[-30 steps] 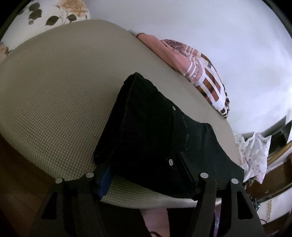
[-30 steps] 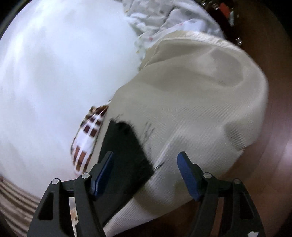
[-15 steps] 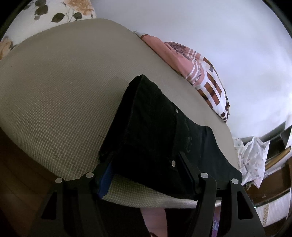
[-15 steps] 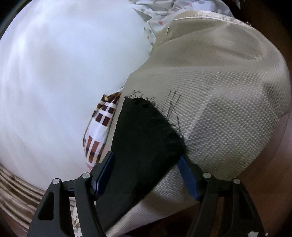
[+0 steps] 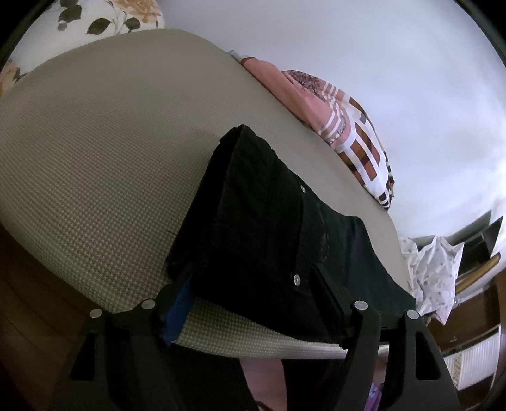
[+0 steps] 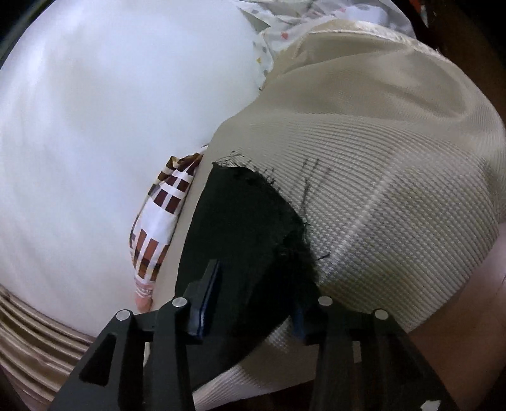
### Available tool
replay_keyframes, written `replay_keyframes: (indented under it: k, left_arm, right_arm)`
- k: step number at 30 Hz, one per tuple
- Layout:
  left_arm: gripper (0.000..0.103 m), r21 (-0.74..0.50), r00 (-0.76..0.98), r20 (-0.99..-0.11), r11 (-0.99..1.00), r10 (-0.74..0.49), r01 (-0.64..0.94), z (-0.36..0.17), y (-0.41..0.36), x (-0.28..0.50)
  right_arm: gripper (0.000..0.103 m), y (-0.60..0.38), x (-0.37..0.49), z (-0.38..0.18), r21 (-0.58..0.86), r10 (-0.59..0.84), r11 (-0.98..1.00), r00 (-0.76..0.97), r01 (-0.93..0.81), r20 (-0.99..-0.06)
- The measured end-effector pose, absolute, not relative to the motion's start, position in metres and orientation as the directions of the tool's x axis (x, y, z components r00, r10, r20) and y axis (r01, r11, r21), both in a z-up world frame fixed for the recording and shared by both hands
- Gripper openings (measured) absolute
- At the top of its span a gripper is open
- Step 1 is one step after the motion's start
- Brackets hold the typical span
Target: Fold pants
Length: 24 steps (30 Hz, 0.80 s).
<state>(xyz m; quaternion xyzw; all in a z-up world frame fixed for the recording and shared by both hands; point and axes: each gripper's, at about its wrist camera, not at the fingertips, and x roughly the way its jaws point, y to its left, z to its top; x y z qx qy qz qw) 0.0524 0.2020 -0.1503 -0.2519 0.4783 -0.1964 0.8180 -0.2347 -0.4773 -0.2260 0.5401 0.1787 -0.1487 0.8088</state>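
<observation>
Black pants (image 5: 265,221) lie on a beige woven bed cover (image 5: 95,142), waistband end near the left gripper, rivets showing. My left gripper (image 5: 253,303) has its jaws wide, one on each side of the waistband edge, which lies between them. In the right wrist view the frayed hem end of the pants (image 6: 240,221) lies between the jaws of my right gripper (image 6: 256,303). The jaws stand closer together than before, around the fabric, with a gap still showing.
A striped pink and brown cloth (image 5: 351,132) lies beyond the pants by the white wall; it also shows in the right wrist view (image 6: 161,221). A floral pillow (image 5: 104,15) sits at the far left. Spotted white fabric (image 5: 433,265) hangs at the bed's right end. Wooden floor lies below.
My right gripper moved forward onto the hem end of the pants and its jaws narrowed around it. My left gripper stayed around the waistband, with a slight shift of view.
</observation>
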Motion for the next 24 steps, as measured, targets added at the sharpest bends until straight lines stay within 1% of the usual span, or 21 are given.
replay_keyframes:
  k: [1,2,3,4,7,10,12,13,14,15,17,18,19,20,21,22,24]
  left_arm:
    - [0.073,-0.595,0.465,-0.687,0.800,-0.559,0.083,-0.150,0.201,0.052]
    - [0.073,-0.589,0.465,-0.690,0.804,-0.555,0.086,-0.150,0.200,0.052]
    - [0.073,-0.583,0.463,-0.693,0.808,-0.552,0.091,-0.149,0.199,0.052]
    - [0.074,-0.580,0.462,-0.695,0.809,-0.551,0.092,-0.148,0.198,0.052]
    - [0.075,-0.583,0.462,-0.694,0.808,-0.553,0.091,-0.149,0.198,0.052]
    - [0.075,-0.584,0.461,-0.693,0.807,-0.554,0.091,-0.149,0.196,0.052]
    - [0.076,-0.580,0.459,-0.696,0.810,-0.551,0.093,-0.148,0.196,0.052]
    - [0.076,-0.579,0.459,-0.697,0.810,-0.551,0.093,-0.148,0.196,0.051]
    - [0.076,-0.579,0.460,-0.697,0.810,-0.550,0.091,-0.148,0.196,0.050]
    - [0.076,-0.580,0.458,-0.697,0.809,-0.551,0.090,-0.148,0.196,0.051]
    - [0.076,-0.588,0.460,-0.693,0.804,-0.556,0.086,-0.147,0.197,0.051]
    - [0.076,-0.594,0.463,-0.687,0.800,-0.560,0.087,-0.146,0.197,0.051]
    - [0.076,-0.596,0.468,-0.683,0.798,-0.561,0.087,-0.145,0.198,0.050]
    - [0.076,-0.595,0.471,-0.682,0.799,-0.559,0.086,-0.145,0.200,0.049]
    - [0.076,-0.593,0.475,-0.682,0.801,-0.556,0.086,-0.144,0.201,0.048]
    - [0.076,-0.592,0.477,-0.682,0.802,-0.554,0.085,-0.143,0.202,0.048]
    - [0.076,-0.595,0.480,-0.679,0.799,-0.555,0.082,-0.141,0.203,0.047]
  right_arm:
    - [0.038,-0.475,-0.230,-0.222,0.803,-0.053,0.401,0.886,0.441,-0.460]
    - [0.029,-0.471,-0.224,-0.217,0.764,-0.060,0.448,0.868,0.464,-0.492]
    - [0.016,-0.467,-0.220,-0.213,0.734,-0.065,0.487,0.858,0.474,-0.510]
    - [0.014,-0.464,-0.216,-0.209,0.709,-0.070,0.523,0.853,0.473,-0.517]
    - [0.013,-0.454,-0.214,-0.200,0.662,-0.087,0.591,0.852,0.462,-0.517]
    - [0.013,-0.460,-0.215,-0.207,0.673,-0.086,0.564,0.845,0.478,-0.528]
    - [0.015,-0.465,-0.217,-0.215,0.694,-0.074,0.531,0.842,0.487,-0.534]
    - [0.015,-0.468,-0.218,-0.219,0.721,-0.061,0.502,0.851,0.478,-0.522]
    - [0.018,-0.474,-0.220,-0.224,0.765,-0.046,0.453,0.869,0.458,-0.493]
    - [0.022,-0.478,-0.220,-0.228,0.793,-0.035,0.420,0.881,0.441,-0.471]
    - [0.025,-0.484,-0.219,-0.231,0.827,-0.017,0.375,0.894,0.420,-0.447]
    - [0.024,-0.486,-0.214,-0.230,0.828,-0.005,0.366,0.891,0.425,-0.455]
    - [0.019,-0.487,-0.209,-0.228,0.819,0.003,0.367,0.880,0.441,-0.475]
    - [0.011,-0.486,-0.200,-0.223,0.796,0.015,0.385,0.859,0.467,-0.512]
    - [0.010,-0.486,-0.197,-0.218,0.787,0.022,0.394,0.851,0.475,-0.525]
    - [0.010,-0.486,-0.197,-0.212,0.796,0.025,0.388,0.858,0.465,-0.513]
    - [0.008,-0.486,-0.211,-0.186,0.868,-0.003,0.367,0.933,0.335,-0.359]
